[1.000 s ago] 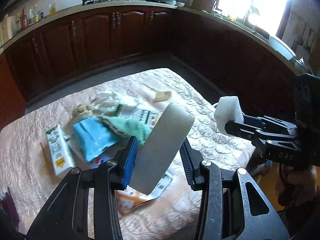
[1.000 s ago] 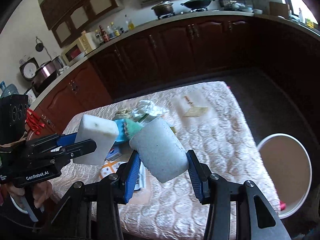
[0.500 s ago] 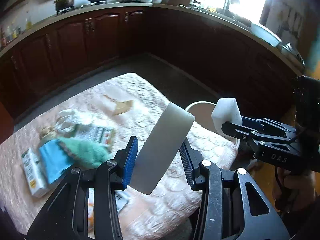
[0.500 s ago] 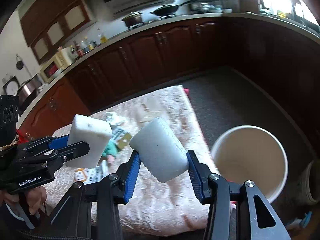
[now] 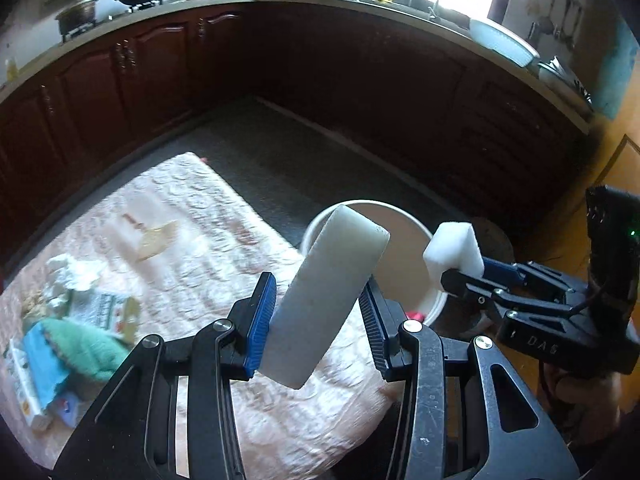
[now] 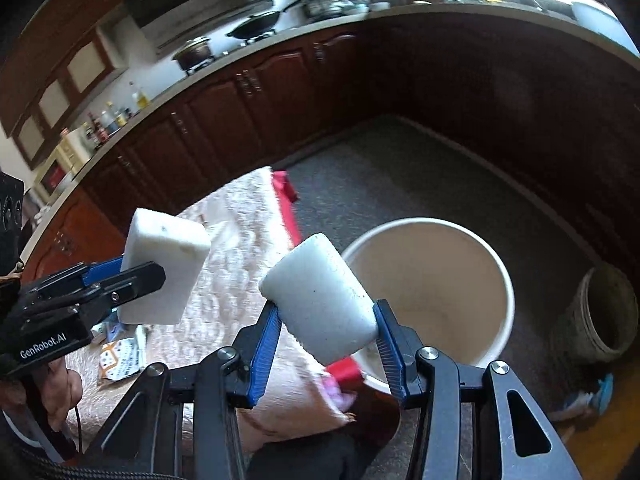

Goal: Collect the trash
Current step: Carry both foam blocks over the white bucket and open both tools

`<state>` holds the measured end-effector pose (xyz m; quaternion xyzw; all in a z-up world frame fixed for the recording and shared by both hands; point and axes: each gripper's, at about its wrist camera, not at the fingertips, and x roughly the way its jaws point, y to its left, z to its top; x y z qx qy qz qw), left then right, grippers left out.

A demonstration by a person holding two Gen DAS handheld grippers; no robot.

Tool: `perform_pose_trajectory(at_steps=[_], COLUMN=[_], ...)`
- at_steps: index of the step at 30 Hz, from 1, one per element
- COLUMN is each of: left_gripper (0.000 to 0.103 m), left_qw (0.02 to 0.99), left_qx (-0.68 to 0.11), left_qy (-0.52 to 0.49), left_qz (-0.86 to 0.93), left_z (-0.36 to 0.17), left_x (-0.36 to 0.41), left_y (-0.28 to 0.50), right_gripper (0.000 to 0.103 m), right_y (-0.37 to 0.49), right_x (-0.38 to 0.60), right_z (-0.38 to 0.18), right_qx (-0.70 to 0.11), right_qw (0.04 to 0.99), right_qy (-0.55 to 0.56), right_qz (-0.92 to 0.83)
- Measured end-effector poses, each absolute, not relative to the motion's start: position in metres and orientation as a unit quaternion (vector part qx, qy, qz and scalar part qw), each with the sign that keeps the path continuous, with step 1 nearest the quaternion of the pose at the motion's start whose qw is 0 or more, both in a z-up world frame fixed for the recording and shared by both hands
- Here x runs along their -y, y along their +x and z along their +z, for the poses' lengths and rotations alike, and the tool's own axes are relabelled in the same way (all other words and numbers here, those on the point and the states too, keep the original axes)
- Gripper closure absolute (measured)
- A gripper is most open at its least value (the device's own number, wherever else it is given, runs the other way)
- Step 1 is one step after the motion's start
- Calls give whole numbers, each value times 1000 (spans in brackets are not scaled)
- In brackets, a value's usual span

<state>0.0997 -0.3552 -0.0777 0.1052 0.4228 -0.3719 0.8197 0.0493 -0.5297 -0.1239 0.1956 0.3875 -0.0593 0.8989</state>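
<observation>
Beside the white bucket (image 6: 500, 280), each gripper's fingers are clamped on a white foam block: left gripper (image 5: 320, 320) over the desk (image 5: 208, 248), right gripper (image 6: 326, 338) nearer the bucket.

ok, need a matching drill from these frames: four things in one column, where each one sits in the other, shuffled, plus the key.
Things
1. flat foam block
2. chunky foam block
3. white bucket
4. green cloth

Places
A. on the floor beside the bed
B. clamped in the right gripper
C. among the litter on the bedspread
D. clamped in the left gripper

Pairs: 1-D, 2-B, 3-A, 4-C
</observation>
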Motion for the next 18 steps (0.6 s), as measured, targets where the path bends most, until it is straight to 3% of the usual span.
perform_pose_trajectory(at_steps=[18], left_gripper=[63], left_qw=[795], left_qx=[-453], left_qy=[89], left_qz=[-395], left_z=[-103], left_x=[424], left_y=[117], right_gripper=[58], right_y=[36], right_x=[578], right_z=[-158], right_qx=[-410], right_qw=[874], right_qy=[234], right_qz=[-113])
